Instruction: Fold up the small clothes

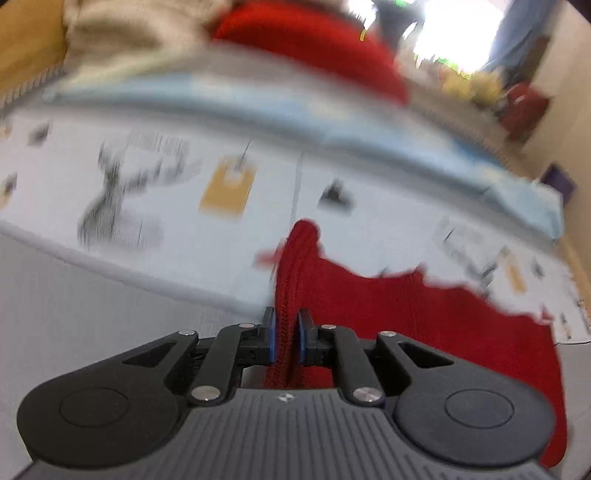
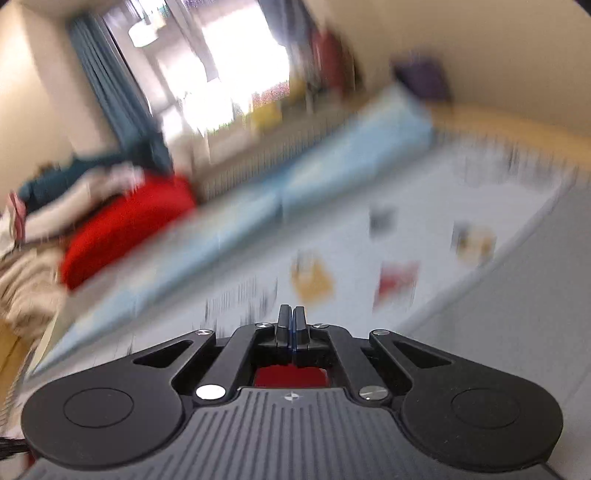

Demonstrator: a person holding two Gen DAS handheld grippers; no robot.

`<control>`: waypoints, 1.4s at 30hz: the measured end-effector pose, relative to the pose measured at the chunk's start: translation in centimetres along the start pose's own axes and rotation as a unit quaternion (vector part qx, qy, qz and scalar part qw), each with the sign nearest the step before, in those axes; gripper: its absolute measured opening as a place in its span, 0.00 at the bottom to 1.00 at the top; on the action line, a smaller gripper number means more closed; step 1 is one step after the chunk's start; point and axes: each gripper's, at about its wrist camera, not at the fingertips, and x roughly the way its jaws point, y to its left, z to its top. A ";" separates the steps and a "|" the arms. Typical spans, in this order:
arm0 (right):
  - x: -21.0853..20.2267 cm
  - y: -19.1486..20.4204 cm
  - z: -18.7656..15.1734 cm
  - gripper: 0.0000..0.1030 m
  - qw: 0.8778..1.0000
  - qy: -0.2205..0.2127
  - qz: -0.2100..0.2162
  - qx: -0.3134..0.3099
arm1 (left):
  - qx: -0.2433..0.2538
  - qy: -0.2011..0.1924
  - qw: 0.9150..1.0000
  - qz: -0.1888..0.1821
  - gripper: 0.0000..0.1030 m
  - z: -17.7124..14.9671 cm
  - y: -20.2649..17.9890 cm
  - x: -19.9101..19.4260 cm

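My left gripper (image 1: 286, 328) is shut on a bunched edge of a red knitted garment (image 1: 424, 310). The garment hangs from the jaws and spreads down and to the right over the white printed bed sheet (image 1: 166, 206). My right gripper (image 2: 291, 326) has its jaws pressed together with nothing seen between the tips. A patch of the red garment (image 2: 290, 376) shows just beneath it, behind the fingers. Both views are blurred by motion.
A pile of clothes, with a red piece (image 1: 314, 48) and a beige piece (image 1: 136, 33), lies at the far side of the bed; it also shows in the right wrist view (image 2: 125, 229). A light blue folded blanket (image 2: 295, 184) runs along the bed. A bright window (image 2: 236, 70) is behind.
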 end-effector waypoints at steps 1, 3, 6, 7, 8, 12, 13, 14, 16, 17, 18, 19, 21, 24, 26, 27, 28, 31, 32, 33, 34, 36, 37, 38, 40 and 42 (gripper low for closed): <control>1.2 -0.3 -0.4 0.04 0.999 0.035 -0.004 0.009 | -0.017 0.019 1.000 0.004 0.13 -0.2 0.6 0.8; 3.0 -0.6 -1.4 0.14 0.997 0.072 -0.013 0.018 | -0.051 0.047 0.998 -0.008 0.33 -0.5 1.9 2.0; 4.6 -0.3 -2.5 0.44 0.995 0.094 -0.025 0.009 | -0.070 0.068 0.995 -0.022 0.47 -0.6 3.1 3.2; 5.1 -0.3 -2.9 0.44 0.994 0.102 -0.034 0.002 | -0.075 0.073 0.994 -0.019 0.47 -0.8 3.5 3.7; 5.6 -0.2 -3.4 0.44 0.993 0.113 -0.039 -0.001 | -0.083 0.081 0.993 -0.017 0.47 -1.0 3.9 4.3; 6.1 0.5 -4.7 0.18 0.991 0.126 -0.044 -0.021 | -0.119 0.097 0.987 -0.044 0.47 -1.6 5.2 5.8; 5.8 0.7 -4.8 0.12 0.991 0.118 -0.055 -0.031 | -0.124 0.096 0.987 -0.046 0.45 -1.8 5.3 6.0; 5.5 0.8 -4.7 0.11 0.992 0.109 -0.055 -0.035 | -0.124 0.089 0.987 -0.051 0.23 -1.7 5.3 6.0; 4.6 1.0 -4.0 0.10 0.995 0.078 -0.048 -0.027 | -0.102 0.064 0.992 -0.037 0.11 -1.3 4.6 5.1; 4.0 1.2 -3.4 0.09 0.997 0.060 -0.044 -0.023 | -0.095 0.042 0.994 -0.027 0.11 -0.8 4.2 4.2; 3.1 1.5 -2.7 0.09 0.998 0.040 -0.038 -0.018 | -0.091 0.012 0.995 -0.035 0.11 -0.2 3.9 3.0; 2.4 1.8 -2.1 0.08 0.999 0.017 -0.032 -0.016 | -0.084 -0.021 0.995 -0.049 0.11 0.2 3.5 1.8; 1.1 2.8 -1.4 0.08 0.998 -0.029 -0.034 -0.032 | -0.055 -0.070 0.995 -0.050 0.11 0.8 2.5 0.2; 0.9 3.6 -1.2 0.08 0.996 -0.056 -0.048 -0.051 | -0.039 -0.067 0.997 -0.029 0.11 1.0 2.1 0.6; 2.7 3.3 -1.6 0.10 0.998 -0.001 -0.051 -0.047 | -0.047 0.004 0.999 -0.021 0.12 0.8 2.6 2.6; 3.8 2.9 -1.9 0.10 0.997 0.037 -0.055 -0.044 | -0.055 0.043 0.997 -0.021 0.12 0.4 3.1 3.4; 4.4 2.6 -2.3 0.11 0.995 0.062 -0.069 -0.044 | -0.066 0.069 0.995 -0.015 0.13 0.1 3.6 3.8; 4.7 1.6 -2.7 0.20 0.987 0.113 -0.110 -0.043 | -0.041 0.077 0.996 0.004 0.38 -0.2 4.0 2.1; 4.4 1.2 -2.8 0.24 0.986 0.131 -0.102 -0.032 | -0.020 0.076 0.997 0.003 0.45 -0.3 3.9 1.4; 4.1 0.8 -3.0 0.30 0.985 0.146 -0.091 -0.023 | 0.001 0.083 0.997 -0.004 0.47 -0.6 3.8 0.9; 3.9 0.4 -3.3 0.33 0.983 0.159 -0.084 -0.019 | 0.014 0.095 0.995 -0.009 0.47 -1.0 3.8 0.6; 3.3 -0.5 -4.3 0.34 0.978 0.191 -0.081 -0.020 | 0.022 0.128 0.991 -0.017 0.48 -1.9 3.5 0.4; 3.0 -0.6 -5.0 0.37 0.976 0.204 -0.080 -0.021 | 0.019 0.145 0.989 -0.024 0.48 -2.6 3.7 0.3; 2.6 -1.0 -5.6 0.39 0.974 0.212 -0.073 -0.018 | 0.013 0.158 0.987 -0.029 0.48 -3.2 3.9 0.3; 1.8 -1.5 -6.9 0.39 0.973 0.223 -0.063 -0.010 | 0.005 0.167 0.985 -0.029 0.46 -4.3 4.1 0.0; 1.1 -1.5 -7.3 0.32 0.972 0.226 -0.054 -0.009 | 0.005 0.178 0.983 -0.036 0.44 -5.0 3.9 0.1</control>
